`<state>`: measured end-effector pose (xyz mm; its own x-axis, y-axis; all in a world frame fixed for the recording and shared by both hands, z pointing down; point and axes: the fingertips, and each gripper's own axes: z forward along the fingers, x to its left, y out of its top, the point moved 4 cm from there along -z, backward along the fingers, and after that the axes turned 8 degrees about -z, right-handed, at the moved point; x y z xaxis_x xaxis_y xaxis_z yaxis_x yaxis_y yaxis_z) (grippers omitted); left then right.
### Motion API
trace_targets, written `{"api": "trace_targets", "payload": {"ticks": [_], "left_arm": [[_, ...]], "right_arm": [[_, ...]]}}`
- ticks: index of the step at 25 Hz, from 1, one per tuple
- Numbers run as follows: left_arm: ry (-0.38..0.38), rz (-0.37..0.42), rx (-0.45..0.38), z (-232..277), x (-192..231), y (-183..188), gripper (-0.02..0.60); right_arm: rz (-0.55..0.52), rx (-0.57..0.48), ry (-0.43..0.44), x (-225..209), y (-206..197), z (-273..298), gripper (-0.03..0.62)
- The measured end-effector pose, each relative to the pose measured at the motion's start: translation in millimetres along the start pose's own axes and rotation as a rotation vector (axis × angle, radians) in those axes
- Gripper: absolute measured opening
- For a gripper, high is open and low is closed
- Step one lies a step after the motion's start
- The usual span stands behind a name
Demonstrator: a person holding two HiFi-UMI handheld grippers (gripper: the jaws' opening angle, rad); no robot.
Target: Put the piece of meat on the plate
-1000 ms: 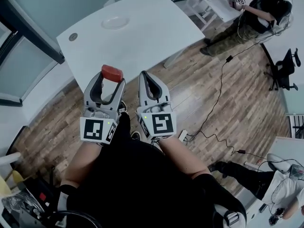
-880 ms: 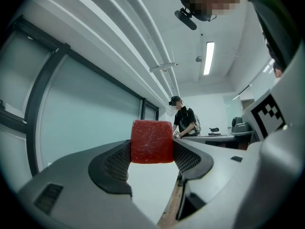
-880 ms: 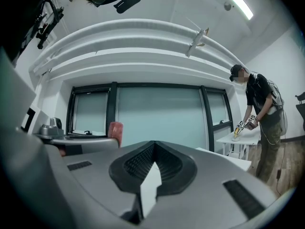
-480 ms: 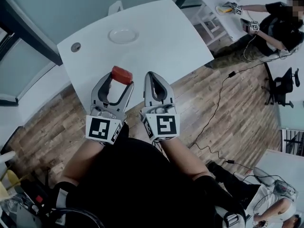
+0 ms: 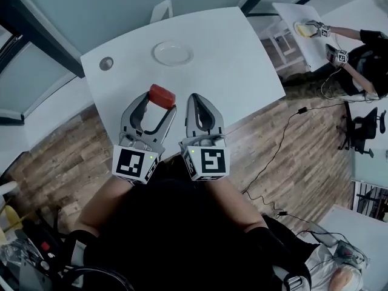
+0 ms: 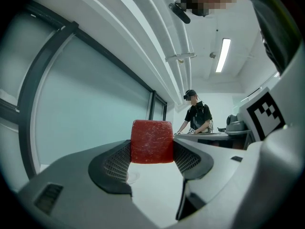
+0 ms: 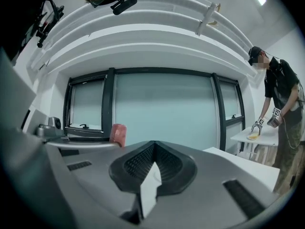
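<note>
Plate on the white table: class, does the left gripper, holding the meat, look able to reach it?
Probably yes: the left gripper, shut on the piece of meat, is at the table's near side, and only bare tabletop lies between it and the plate.

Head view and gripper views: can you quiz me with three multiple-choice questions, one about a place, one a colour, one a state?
1. The round white plate lies: A on a shelf; B on the white table; C between jaws.
2. The block of meat is: A red; B green; C yellow.
3. The right gripper is: A wide open; B clamping the plate; C shut, empty.

Answers: B, it sits on the tabletop's far part; A, red in the left gripper view; C, its jaws meet with nothing between.
</note>
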<state>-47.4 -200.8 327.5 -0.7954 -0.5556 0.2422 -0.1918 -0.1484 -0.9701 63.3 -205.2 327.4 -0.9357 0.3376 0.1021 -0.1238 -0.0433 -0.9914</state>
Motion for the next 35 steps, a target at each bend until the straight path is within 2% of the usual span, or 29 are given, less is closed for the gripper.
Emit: {"api": "trace_targets", "payload": {"ticks": [14,25,35], "left_arm": [[0.071,0.005,0.100,64,35,-26,0.273],[0.132,-0.009,0.223,114,58,-61,0.273],[0.171,-0.019,0.304,157,82,-93,0.273]], "right_arm": [[0.057,0.064,0.083,-30,-31,72,0.003],[0.107,0.131,0.149,-51,-71,111,0.003],[0.153,0.167,0.179,-62,-91,156,0.003]]}}
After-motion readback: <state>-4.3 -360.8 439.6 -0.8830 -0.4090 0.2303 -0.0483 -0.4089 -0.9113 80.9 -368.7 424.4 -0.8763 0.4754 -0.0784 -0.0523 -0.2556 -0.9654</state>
